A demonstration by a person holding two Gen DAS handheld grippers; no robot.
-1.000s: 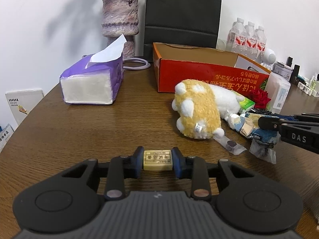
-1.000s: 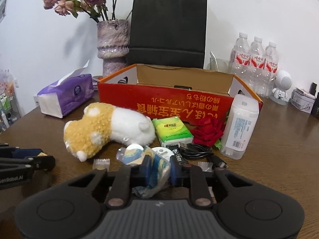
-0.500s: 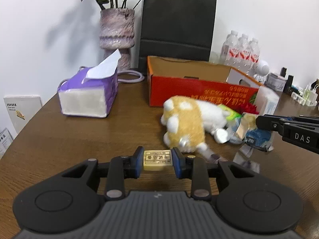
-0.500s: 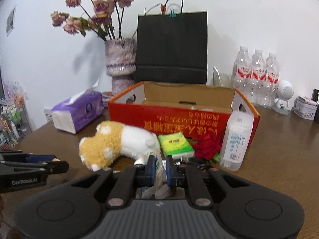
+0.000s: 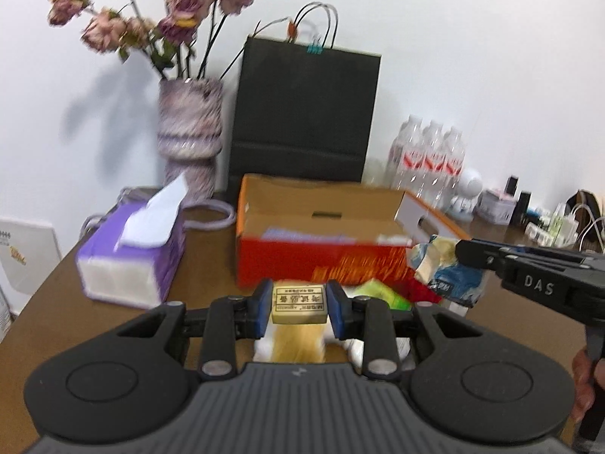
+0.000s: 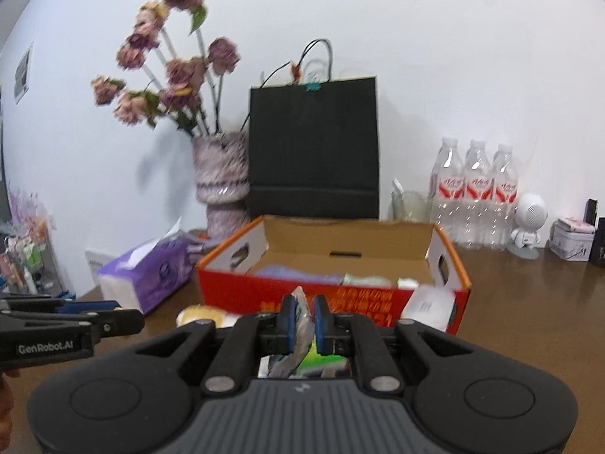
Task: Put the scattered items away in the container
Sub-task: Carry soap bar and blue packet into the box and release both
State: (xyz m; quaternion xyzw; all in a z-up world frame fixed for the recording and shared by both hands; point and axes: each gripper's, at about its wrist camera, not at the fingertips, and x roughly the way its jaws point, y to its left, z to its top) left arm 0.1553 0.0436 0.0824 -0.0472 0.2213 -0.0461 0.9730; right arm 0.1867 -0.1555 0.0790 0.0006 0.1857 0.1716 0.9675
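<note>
Both grippers have risen off the desk [image 5: 56, 287] since a second ago, each carrying its catch. Nearest, the left gripper [image 5: 298, 308] clamps a small tan eraser [image 5: 298, 304] between its blue pads, above the blurred plush toy [image 5: 298, 344]. Beside it the right gripper [image 6: 301, 319] is closed tight on a crumpled wrapper [image 6: 300, 325], which hangs in the air just in front of the red box [image 5: 325, 265]. Behind, that box stands open with a few things already inside. Left of it sits a purple tissue pack [image 5: 130, 255], and farther back a vase [image 5: 189, 140], a black bag [image 5: 302, 113] and water bottles [image 6: 476, 193].
</note>
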